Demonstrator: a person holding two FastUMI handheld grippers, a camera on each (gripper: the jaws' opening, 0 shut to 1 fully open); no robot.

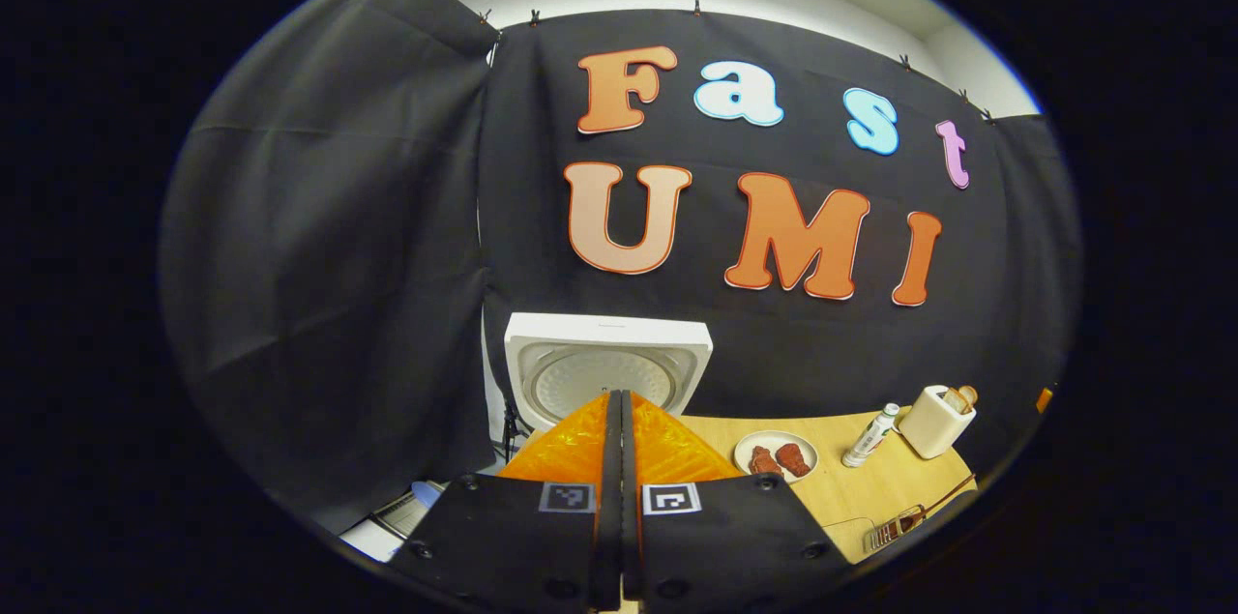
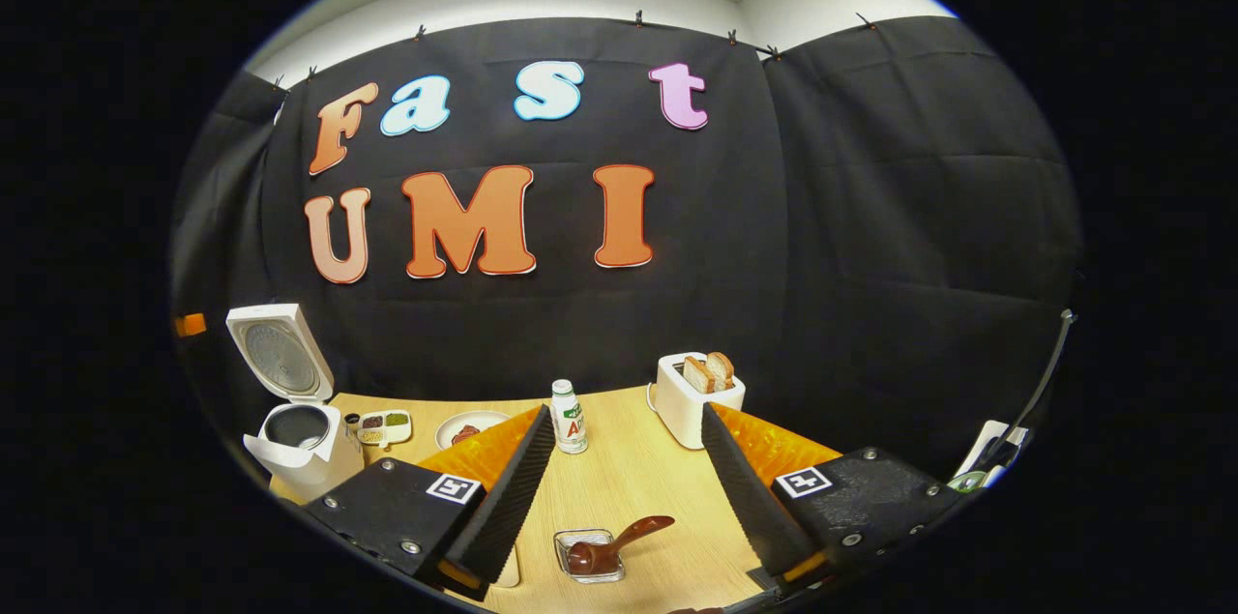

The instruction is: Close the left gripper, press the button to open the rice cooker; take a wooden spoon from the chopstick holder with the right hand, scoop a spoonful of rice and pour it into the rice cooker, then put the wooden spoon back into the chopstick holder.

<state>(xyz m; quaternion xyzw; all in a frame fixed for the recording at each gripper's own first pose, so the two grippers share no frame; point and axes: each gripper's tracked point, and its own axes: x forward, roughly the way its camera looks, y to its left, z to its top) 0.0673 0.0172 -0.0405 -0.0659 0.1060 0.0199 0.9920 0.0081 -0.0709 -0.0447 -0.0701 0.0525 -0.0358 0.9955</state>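
Note:
The white rice cooker (image 2: 295, 445) stands on the left of the wooden table with its lid (image 2: 280, 351) raised. That lid (image 1: 607, 363) rises just behind my left gripper (image 1: 620, 394), whose fingers are pressed together with nothing between them. The dark wooden spoon (image 2: 619, 541) lies with its bowl in a small wire chopstick holder (image 2: 588, 558), close in front of my right gripper (image 2: 626, 408). That gripper is open and empty, above the table. The left gripper view has the holder and spoon (image 1: 895, 525) at the table's near right edge.
Behind the holder are a small white bottle (image 2: 569, 416), a white toaster (image 2: 698, 396) with bread slices, a plate (image 2: 471, 427) of reddish food and a small tray (image 2: 384, 427) of grains beside the cooker. The black cloth wall closes the table's far side.

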